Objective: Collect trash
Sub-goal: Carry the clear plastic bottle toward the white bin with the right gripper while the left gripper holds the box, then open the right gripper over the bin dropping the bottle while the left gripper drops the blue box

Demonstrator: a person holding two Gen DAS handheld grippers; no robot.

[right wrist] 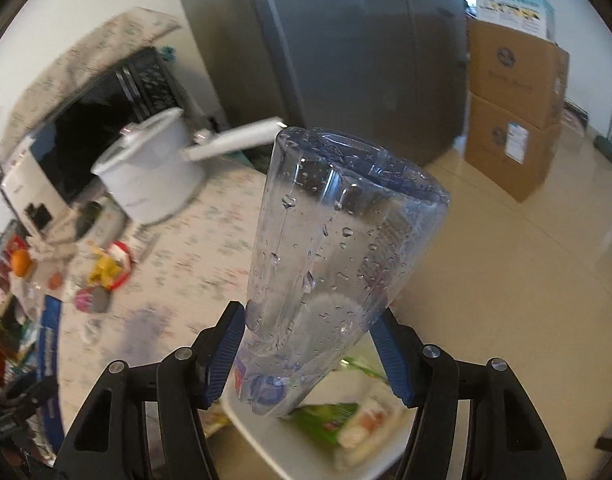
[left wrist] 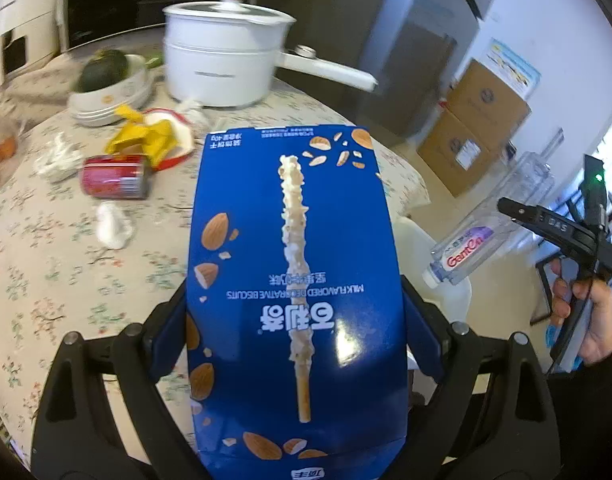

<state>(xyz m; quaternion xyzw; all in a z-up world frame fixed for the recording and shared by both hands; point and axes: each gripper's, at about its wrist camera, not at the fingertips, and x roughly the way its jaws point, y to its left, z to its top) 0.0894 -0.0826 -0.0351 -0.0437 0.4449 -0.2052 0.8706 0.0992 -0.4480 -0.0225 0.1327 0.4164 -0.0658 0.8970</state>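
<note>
Right wrist view: my right gripper clamps the plastic bottle, long axis pointing forward, directly above the white bin.
Left: my left gripper grips the biscuit box.

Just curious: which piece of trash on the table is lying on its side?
The red can, tipped over near the banana peel; the crumpled tissues are just wads.

Biscuit box, clamped between left gripper's fingers: showing "MILK FLAVORED DECORATIVE BISCUITS", upside down to the camera; large Chinese characters beneath it.
Box, far edge: reading "40g" within small Chinese print.
Bottle label, on the plastic bottle right of the box: showing "GantCn", partly legible.
Remaining print: appearing too blurred.
</note>
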